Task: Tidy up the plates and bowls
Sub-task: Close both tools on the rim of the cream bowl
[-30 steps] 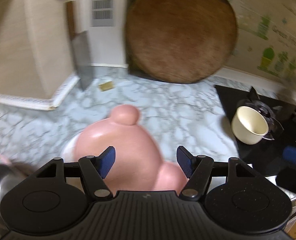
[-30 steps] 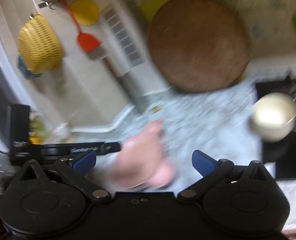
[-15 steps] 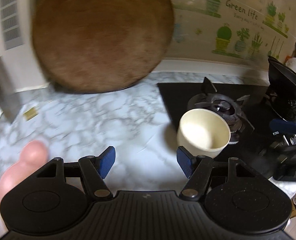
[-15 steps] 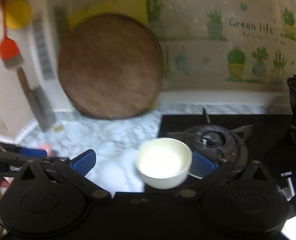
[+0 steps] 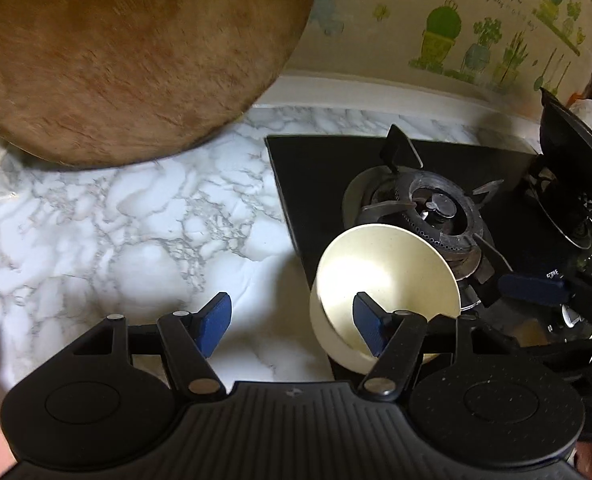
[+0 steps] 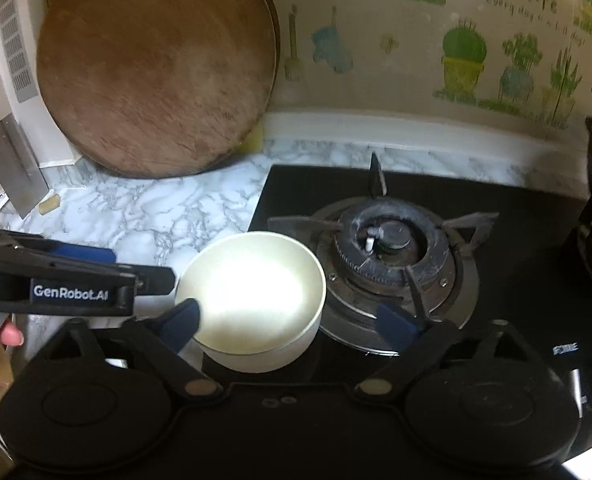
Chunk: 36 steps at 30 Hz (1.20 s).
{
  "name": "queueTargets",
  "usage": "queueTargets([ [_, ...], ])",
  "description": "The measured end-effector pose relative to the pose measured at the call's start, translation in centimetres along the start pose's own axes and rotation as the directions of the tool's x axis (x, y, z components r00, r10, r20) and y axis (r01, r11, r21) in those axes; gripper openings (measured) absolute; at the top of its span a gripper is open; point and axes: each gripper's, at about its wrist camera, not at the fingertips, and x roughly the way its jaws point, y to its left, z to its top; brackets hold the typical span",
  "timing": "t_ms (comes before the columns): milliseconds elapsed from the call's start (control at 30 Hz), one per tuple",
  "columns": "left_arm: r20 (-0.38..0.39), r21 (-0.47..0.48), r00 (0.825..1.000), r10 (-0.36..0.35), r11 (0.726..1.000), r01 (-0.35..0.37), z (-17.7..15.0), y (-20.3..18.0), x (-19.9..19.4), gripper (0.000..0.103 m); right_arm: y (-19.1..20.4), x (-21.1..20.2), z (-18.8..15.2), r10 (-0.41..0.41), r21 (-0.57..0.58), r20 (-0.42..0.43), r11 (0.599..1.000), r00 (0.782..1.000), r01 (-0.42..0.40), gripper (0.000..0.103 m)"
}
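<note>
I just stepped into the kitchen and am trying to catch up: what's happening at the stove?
A person with a gripper in each hand is closing in on the cream bowl sitting at the edge of the black stovetop, beside the burner. The right gripper straddles the bowl, and its jaws have just been closing, not yet pressing. The left gripper is open with one finger at the bowl's rim.

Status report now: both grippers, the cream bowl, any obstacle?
Left gripper open, empty. Right gripper open, jaws just closing around cream bowl, not gripping. Bowl at hob edge beside burner. Nothing in the way.
</note>
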Motion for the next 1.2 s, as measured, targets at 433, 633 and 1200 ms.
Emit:
queueTargets([
  [433, -0.091, -0.062, 0.995, -0.025, 0.998, 0.020, 1.0, -0.1, 4.1, 0.033, -0.1, 3.6, 0.3, 0.008, 0.052, -0.103, 0.999, 0.995, -0.003, 0.054],
  [633, -0.093, -0.063, 0.995, -0.028, 0.998, 0.022, 0.7, -0.5, 4.5, 0.017, -0.2, 4.2, 0.3, -0.003, 0.075, -0.130, 0.997, 0.992, 0.013, 0.038],
  [1200, -0.082, -0.049, 0.996, 0.046, 0.998, -0.051, -0.4, -1.1, 2.5, 0.006, -0.4, 3.4, 0.3, -0.022, 0.139, -0.128, 0.989, 0.992, 0.039, 0.015],
])
